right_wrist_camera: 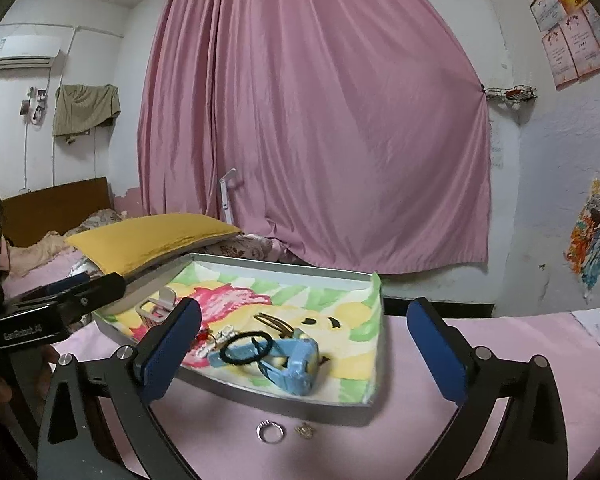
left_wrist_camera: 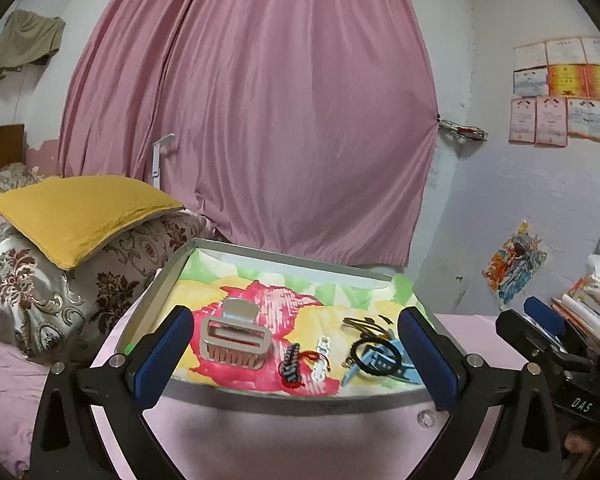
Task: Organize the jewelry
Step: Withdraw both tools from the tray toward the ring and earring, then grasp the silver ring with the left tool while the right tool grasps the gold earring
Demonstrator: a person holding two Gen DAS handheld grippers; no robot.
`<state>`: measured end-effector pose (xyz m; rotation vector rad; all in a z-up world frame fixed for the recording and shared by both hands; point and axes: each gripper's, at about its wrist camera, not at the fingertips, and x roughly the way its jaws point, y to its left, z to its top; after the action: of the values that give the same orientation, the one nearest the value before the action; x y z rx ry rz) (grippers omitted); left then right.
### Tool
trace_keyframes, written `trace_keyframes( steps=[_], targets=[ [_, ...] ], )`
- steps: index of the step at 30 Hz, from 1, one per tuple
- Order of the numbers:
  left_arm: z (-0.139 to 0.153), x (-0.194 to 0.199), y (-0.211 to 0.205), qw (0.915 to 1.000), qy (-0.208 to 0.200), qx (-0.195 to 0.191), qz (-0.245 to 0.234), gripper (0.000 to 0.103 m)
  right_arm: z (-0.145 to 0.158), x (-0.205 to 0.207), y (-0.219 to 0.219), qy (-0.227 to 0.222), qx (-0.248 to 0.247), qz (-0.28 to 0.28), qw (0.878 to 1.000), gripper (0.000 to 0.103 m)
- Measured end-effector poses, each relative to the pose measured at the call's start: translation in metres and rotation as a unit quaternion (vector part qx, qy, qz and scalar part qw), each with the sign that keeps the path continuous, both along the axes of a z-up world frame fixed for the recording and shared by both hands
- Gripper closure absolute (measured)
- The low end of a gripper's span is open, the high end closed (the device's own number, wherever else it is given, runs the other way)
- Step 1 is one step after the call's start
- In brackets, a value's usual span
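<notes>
1. Left wrist view: the left hand-held gripper [left_wrist_camera: 296, 354] stands wide apart and empty, aimed slightly downward; the tray [left_wrist_camera: 284, 398] with clip [left_wrist_camera: 234, 338] and hair tie [left_wrist_camera: 376, 356] lies just ahead between its fingers.
2. Right wrist view: the right hand-held gripper [right_wrist_camera: 304, 346] gapes empty, tilted slightly down; the ring [right_wrist_camera: 271, 434] lies below it, outside the tray. I would pinch it gently from above.

Silver ring [right_wrist_camera: 271, 433] lies flat on pink cloth, just outside tray [right_wrist_camera: 284, 402].
</notes>
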<state>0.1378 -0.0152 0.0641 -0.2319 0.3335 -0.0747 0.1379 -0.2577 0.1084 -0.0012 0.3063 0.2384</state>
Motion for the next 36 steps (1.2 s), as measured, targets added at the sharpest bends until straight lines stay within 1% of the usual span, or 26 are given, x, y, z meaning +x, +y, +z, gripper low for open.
trace_keyframes(
  steps=[7, 13, 21, 25, 29, 30, 31, 32, 33, 34, 35, 36],
  targets=[
    [0.001, -0.018, -0.017, 0.9996, 0.000, 0.016, -0.024, 0.001, 0.003, -0.018, -0.016, 0.000, -0.016, -0.002, 1.000, 0.002],
    [-0.002, -0.027, -0.028, 0.9982, 0.015, 0.038, -0.043, 0.001, 0.002, -0.025, -0.029, 0.025, -0.038, 0.005, 0.999, 0.002],
    [-0.016, -0.022, -0.044, 0.9938, 0.064, 0.055, -0.072, 0.001, -0.011, -0.024, -0.048, 0.087, -0.054, 0.015, 0.995, 0.002],
    [-0.021, -0.016, -0.051, 0.9897, 0.095, 0.053, -0.093, 0.001, -0.020, -0.016, -0.051, 0.128, -0.056, 0.035, 0.990, 0.002],
    [-0.027, -0.008, -0.060, 0.9856, 0.120, 0.057, -0.105, 0.001, -0.033, -0.006, -0.052, 0.168, -0.059, 0.049, 0.983, 0.003],
    [-0.028, -0.006, -0.061, 0.9843, 0.128, 0.057, -0.108, 0.001, -0.036, -0.005, -0.052, 0.175, -0.057, 0.052, 0.981, 0.006],
    [-0.031, -0.004, -0.063, 0.9823, 0.137, 0.055, -0.116, 0.001, -0.038, -0.002, -0.053, 0.186, -0.053, 0.057, 0.980, 0.012],
    [-0.032, -0.002, -0.065, 0.9808, 0.143, 0.054, -0.121, 0.001, -0.041, 0.001, -0.053, 0.195, -0.052, 0.061, 0.977, 0.015],
    [-0.033, 0.000, -0.066, 0.9793, 0.149, 0.054, -0.127, 0.001, -0.043, 0.003, -0.052, 0.204, -0.052, 0.065, 0.975, 0.023],
    [-0.035, 0.002, -0.068, 0.9778, 0.154, 0.052, -0.132, 0.003, -0.047, 0.006, -0.051, 0.213, -0.053, 0.069, 0.973, 0.031],
    [-0.036, 0.003, -0.069, 0.9765, 0.159, 0.051, -0.136, 0.006, -0.050, 0.007, -0.051, 0.223, -0.052, 0.075, 0.971, 0.034],
    [-0.037, 0.005, -0.071, 0.9747, 0.165, 0.050, -0.142, 0.010, -0.053, 0.009, -0.050, 0.231, -0.053, 0.080, 0.968, 0.039]
  ],
)
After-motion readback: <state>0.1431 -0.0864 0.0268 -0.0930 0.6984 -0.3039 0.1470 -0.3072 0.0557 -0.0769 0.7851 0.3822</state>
